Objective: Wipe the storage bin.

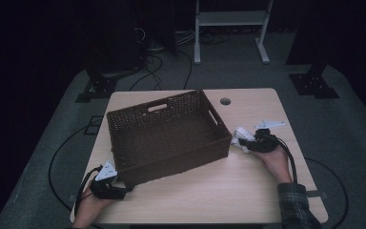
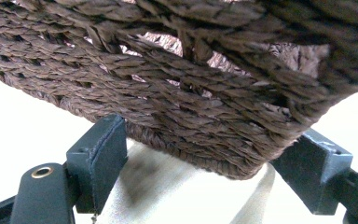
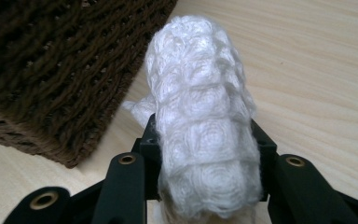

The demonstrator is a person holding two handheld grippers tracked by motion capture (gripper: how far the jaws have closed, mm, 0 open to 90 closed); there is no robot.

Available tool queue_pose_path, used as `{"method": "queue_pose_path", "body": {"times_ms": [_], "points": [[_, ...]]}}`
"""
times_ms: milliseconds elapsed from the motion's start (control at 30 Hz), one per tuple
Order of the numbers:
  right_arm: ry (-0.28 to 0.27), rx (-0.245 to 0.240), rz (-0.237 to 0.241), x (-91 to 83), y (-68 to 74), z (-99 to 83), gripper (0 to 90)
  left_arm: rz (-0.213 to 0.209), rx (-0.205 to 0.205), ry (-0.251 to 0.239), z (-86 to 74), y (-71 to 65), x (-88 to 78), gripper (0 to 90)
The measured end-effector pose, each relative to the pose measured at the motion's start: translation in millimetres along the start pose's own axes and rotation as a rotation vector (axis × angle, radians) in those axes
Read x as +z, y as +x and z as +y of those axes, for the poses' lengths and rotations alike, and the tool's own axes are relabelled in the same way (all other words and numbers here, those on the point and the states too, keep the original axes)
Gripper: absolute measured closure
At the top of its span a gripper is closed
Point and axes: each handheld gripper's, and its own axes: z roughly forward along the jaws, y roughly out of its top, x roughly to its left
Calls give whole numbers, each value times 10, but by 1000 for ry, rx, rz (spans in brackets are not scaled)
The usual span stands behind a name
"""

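Right gripper [image 3: 205,154] pinches a white knitted cloth [image 3: 200,116] just beside the brown wicker basket [image 1: 167,138] on the table [image 1: 248,191]. Left gripper [image 2: 209,163] spread wide astride the basket's near corner. No readable writing anywhere.

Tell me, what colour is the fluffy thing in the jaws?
White; the fluffy knitted thing shows best in the right gripper view.

1. The right gripper [image 3: 209,154] has its jaws pressed against a white knitted cloth [image 3: 200,116].
2. A brown woven basket [image 3: 60,65] lies up-left of the jaws, on the wooden table [image 3: 317,70].
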Motion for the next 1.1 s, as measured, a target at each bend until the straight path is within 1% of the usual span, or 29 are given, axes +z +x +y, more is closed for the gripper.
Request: {"method": "queue_pose_path", "body": {"times_ms": [167, 300, 433, 567, 933, 1100], "points": [[-4, -4, -19, -109, 41, 40, 603, -1, 0, 0, 0, 0, 0, 203], [-6, -1, -12, -196, 73, 65, 606, 0, -2, 0, 0, -2, -1, 203], [-18, -12, -14, -293, 118, 86, 606, 3, -7, -3, 0, -7, 1, 203], [-37, 0, 0, -387, 149, 106, 606, 4, -7, -3, 0, -8, 2, 203], [-48, -23, 6, -578, 256, 130, 605, 4, -8, -4, 0, -8, 2, 203], [-59, -26, 21, -658, 316, 154, 605, 4, -9, -4, -1, -9, 3, 203]]}}
